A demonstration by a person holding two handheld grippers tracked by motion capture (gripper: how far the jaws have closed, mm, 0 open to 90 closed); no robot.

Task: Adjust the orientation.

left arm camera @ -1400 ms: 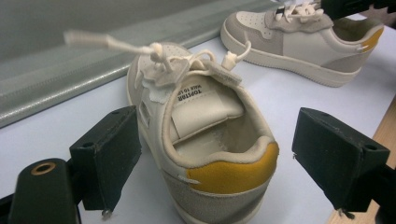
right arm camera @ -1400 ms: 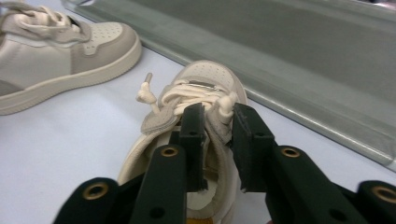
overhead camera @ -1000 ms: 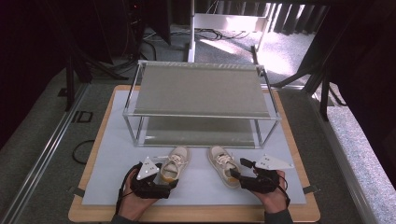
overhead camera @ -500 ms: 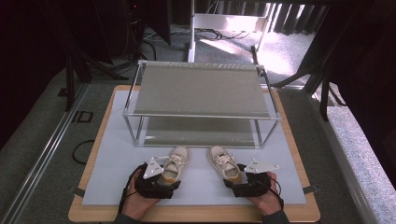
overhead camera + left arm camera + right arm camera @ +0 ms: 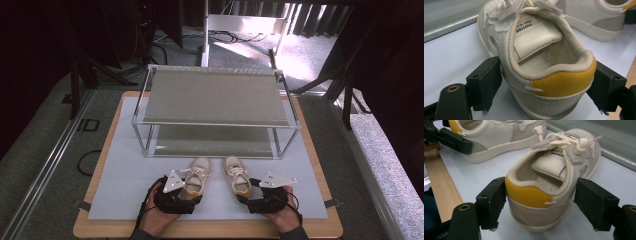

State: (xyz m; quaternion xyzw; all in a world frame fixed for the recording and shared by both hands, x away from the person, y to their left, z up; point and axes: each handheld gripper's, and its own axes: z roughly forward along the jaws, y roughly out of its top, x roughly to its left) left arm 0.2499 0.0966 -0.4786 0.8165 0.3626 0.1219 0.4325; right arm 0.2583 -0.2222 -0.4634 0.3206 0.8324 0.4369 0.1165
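So here's where I'm at: one small shoe per gripper, both sitting on the pale mat (image 5: 125, 185) near the front edge of the table, just in front of the two-tier wire rack (image 5: 215, 95).

My left gripper (image 5: 176, 194) has its jaws on either side of the heel of the left shoe (image 5: 196, 175). In the left gripper view the yellow heel patch (image 5: 564, 81) sits right between the black jaws, which look pressed up against the sides, or very nearly. The right one I'd call touching; the left I can't swear to.

Same deal on the other side. My right gripper (image 5: 264, 196) straddles the heel of the right shoe (image 5: 237, 175), and in the right gripper view the jaws bracket its heel, the left jaw against the yellow part, the right jaw close to the side but maybe a hair off. So narrow, fitted to the heel width, but whether either is really clamped I can't tell.

What matters for whatever comes next: both shoes point toes-away from me, long axis running straight from my grippers toward the rack's open lower shelf (image 5: 212, 145). Heels toward me, toes nearly at the rack's front edge. The shoes lie side by side, apart, each closer to its own hand. My guess is they go straight forward.
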